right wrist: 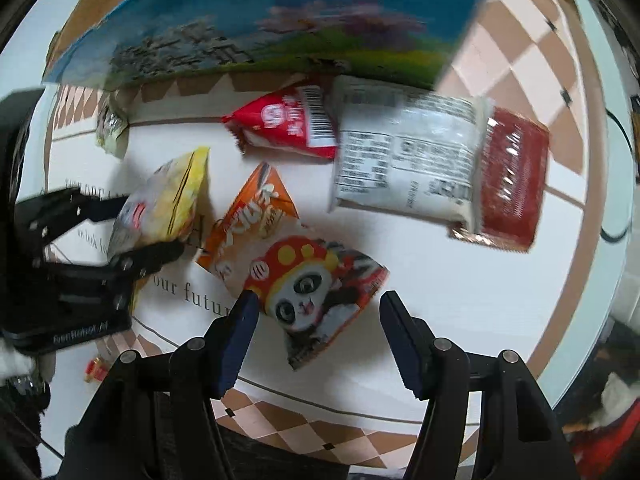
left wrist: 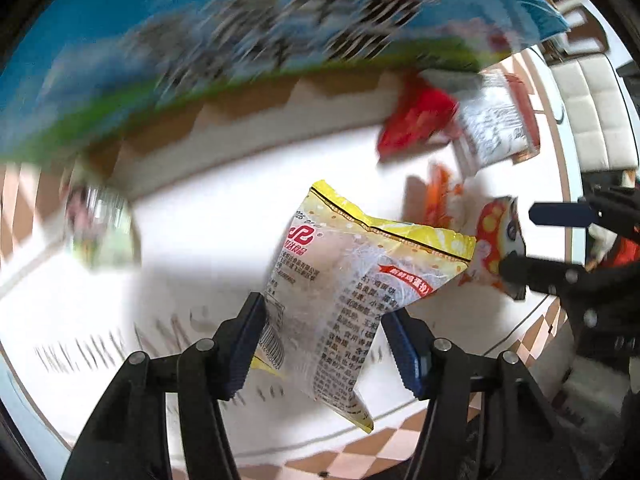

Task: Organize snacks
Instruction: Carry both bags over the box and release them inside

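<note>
The task was judged barely begun: no packet could be seen inside the blue-and-green printed cardboard box, and several were left loose on the white printed table mat below it. A yellow-edged clear plastic snack bag was gripped by the left gripper, its jaws narrowed onto the bag's lower part. An orange panda-printed packet, further from the box, lay between the open fingers of the right gripper; contact could not be confirmed, perhaps none. A red foil packet and a white labelled pouch lay just below the box. On the mat, "our futur" was read; Chinese print on the bags was too blurred to be read.
</note>
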`<state>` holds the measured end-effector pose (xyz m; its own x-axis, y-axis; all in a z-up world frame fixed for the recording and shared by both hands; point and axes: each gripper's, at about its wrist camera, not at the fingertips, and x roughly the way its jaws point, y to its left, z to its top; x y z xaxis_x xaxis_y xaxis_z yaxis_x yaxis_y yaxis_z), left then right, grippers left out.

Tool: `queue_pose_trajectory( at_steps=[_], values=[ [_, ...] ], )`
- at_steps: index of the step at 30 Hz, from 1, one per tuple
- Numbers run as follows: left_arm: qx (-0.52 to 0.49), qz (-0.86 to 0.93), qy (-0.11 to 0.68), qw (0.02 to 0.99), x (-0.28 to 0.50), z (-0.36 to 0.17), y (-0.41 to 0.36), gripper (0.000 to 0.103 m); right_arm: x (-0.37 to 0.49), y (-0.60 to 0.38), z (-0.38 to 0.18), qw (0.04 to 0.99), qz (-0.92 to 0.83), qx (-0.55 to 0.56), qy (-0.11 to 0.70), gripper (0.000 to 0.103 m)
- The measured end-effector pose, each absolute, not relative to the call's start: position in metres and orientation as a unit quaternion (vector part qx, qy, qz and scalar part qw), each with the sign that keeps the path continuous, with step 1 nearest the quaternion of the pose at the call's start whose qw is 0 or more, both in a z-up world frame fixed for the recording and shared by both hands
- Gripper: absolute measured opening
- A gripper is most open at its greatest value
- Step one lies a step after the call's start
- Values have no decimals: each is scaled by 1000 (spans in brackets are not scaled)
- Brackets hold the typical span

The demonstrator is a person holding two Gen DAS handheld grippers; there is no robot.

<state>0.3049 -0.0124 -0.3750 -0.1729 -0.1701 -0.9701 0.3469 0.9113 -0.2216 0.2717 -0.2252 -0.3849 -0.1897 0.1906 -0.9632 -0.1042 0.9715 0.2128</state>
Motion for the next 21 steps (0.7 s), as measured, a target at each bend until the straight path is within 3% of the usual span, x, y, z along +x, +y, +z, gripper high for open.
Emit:
queue_pose_trajectory(
  at_steps=[3,6,10,13,15,17,21],
  values=[
    [38,-191,753,629,292,-376,-5,57,272,-209,-389,634,136,2,761,66],
    [27,-182,758,625,292,-379,-2,58,270,-185,-391,635,159,-54,754,78],
    [26,-174,760,626,293,-387,-9,60,266,-161,-407,629,167,-174,739,78],
    [27,-169,756,631,289,-391,-9,61,264,-158,-424,623,153,-203,739,78],
    [32,-165,754,635,288,-392,-15,61,264,-162,-427,636,136,-194,734,75],
    [23,-160,747,645,289,-391,-19,61,267,-167,-426,649,115,-171,733,62],
    [-6,-150,735,661,285,-386,-16,44,266,-177,-421,664,101,-110,733,52]
  ],
)
